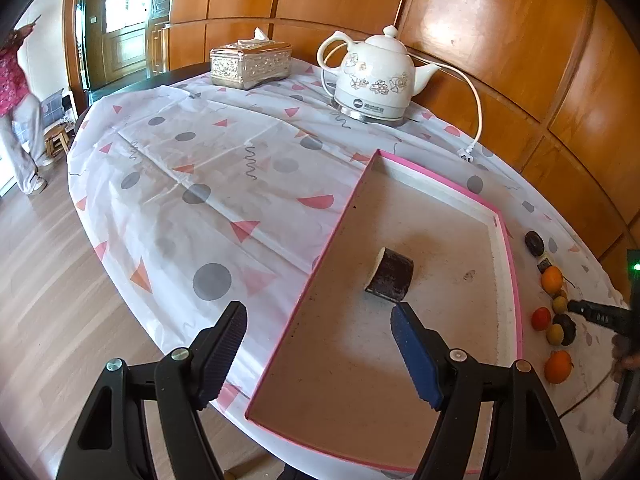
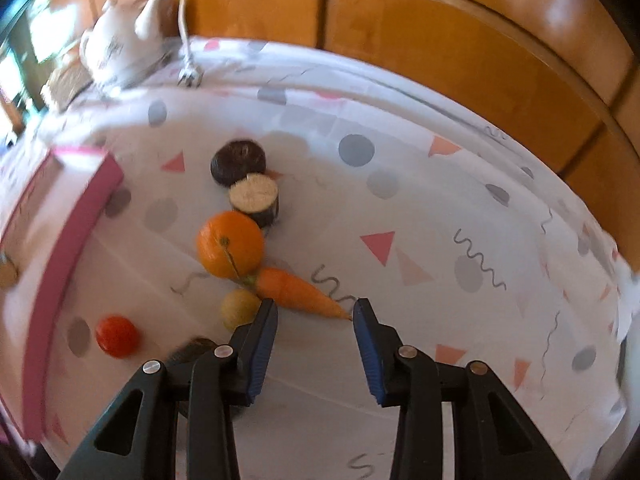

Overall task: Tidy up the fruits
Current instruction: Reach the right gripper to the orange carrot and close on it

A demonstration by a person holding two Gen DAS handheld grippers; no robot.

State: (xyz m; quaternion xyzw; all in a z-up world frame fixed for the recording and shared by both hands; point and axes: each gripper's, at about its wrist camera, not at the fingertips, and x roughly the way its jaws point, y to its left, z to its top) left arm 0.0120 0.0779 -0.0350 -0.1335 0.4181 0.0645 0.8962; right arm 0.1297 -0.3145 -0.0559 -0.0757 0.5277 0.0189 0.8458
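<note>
We hold left gripper [image 1: 320, 320] wide open, empty, above pink tray [image 1: 510, 264]; dark cut piece [image 1: 390, 276] lies inside, at 12 o'clock from fingertips. Right gripper [image 2: 314, 312] part open, nothing gripped, jaws straddle carrot [image 2: 298, 292] tip. Orange [image 2: 230, 244] touches carrot at 11 o'clock; yellow fruit [image 2: 239, 308] at 9. Risk we judge: closing on thin tip, carrot slips or nudges neighbours. Kettle [image 1: 374, 80] base label: too small to read.

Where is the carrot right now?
In the right wrist view the carrot lies on the tablecloth, leafy end against the big orange, tip between the right gripper's open jaws.
</note>
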